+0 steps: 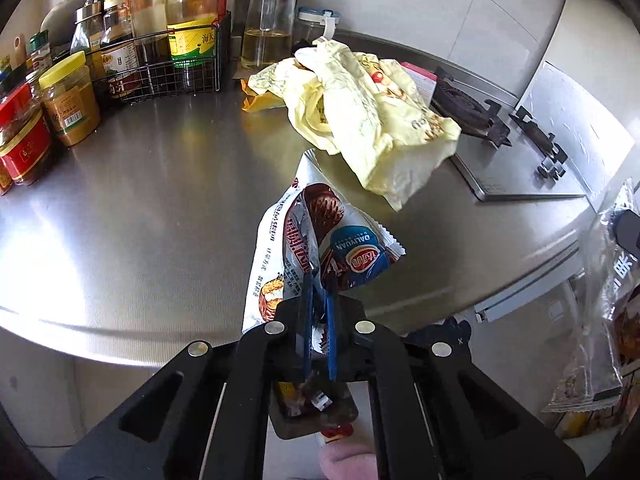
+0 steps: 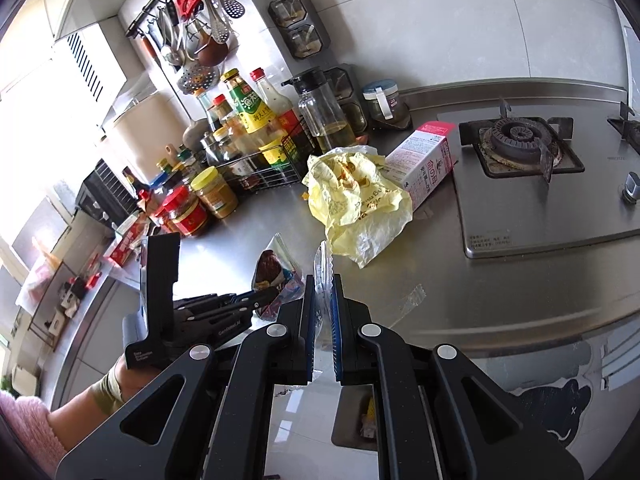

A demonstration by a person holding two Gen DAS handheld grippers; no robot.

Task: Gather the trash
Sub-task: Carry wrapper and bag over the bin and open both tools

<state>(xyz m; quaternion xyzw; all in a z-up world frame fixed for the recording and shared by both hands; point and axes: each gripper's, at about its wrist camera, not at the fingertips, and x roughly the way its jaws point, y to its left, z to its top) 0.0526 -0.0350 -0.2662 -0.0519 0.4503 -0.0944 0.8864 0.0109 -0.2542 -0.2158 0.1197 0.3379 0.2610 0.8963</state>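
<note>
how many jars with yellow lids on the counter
1: the yellow-lid jar stands by the wire rack, next to the red-lid jars. More may hide among the bottles.

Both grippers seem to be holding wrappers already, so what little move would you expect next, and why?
Probably lowering the left gripper toward the dark bin opening just below it, to drop the snack wrapper it clamps. The right gripper also pinches a clear wrapper, while the yellow bag and pink carton still lie on the counter.
</note>
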